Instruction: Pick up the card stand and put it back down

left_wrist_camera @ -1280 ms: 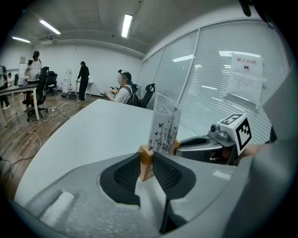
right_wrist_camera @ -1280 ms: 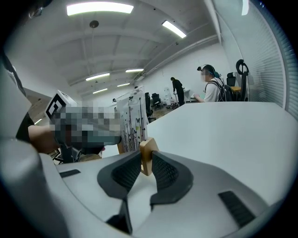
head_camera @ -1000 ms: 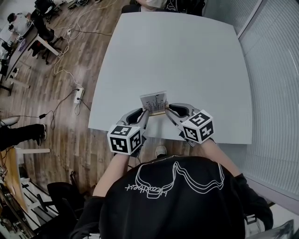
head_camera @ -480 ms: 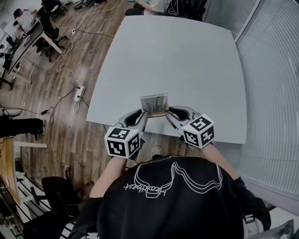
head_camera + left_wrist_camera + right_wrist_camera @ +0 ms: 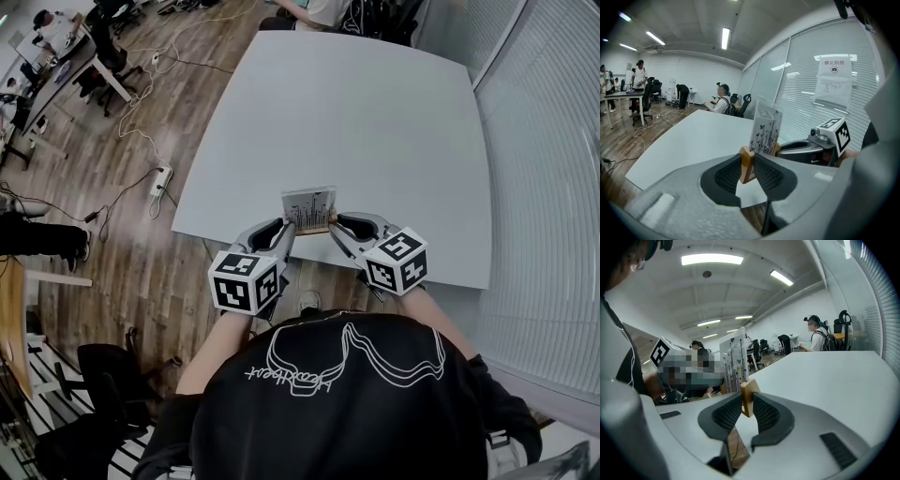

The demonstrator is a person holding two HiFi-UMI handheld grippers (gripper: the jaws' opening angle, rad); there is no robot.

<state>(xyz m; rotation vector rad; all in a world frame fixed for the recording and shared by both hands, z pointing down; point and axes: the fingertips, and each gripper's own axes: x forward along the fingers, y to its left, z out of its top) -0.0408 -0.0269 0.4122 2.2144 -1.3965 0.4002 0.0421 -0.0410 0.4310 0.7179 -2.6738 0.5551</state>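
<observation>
- The left gripper (image 5: 286, 228) and right gripper (image 5: 336, 225) each clench one end of the wooden base of the card stand (image 5: 309, 208).
- The stand, its card upright, has drifted with them toward the near edge of the table (image 5: 375, 112) and looks raised off it. The pick-up seems done and the set-down remains.
- Nothing else shows on the tabletop.
- A seated person (image 5: 314, 7) at the far end is well apart.
</observation>
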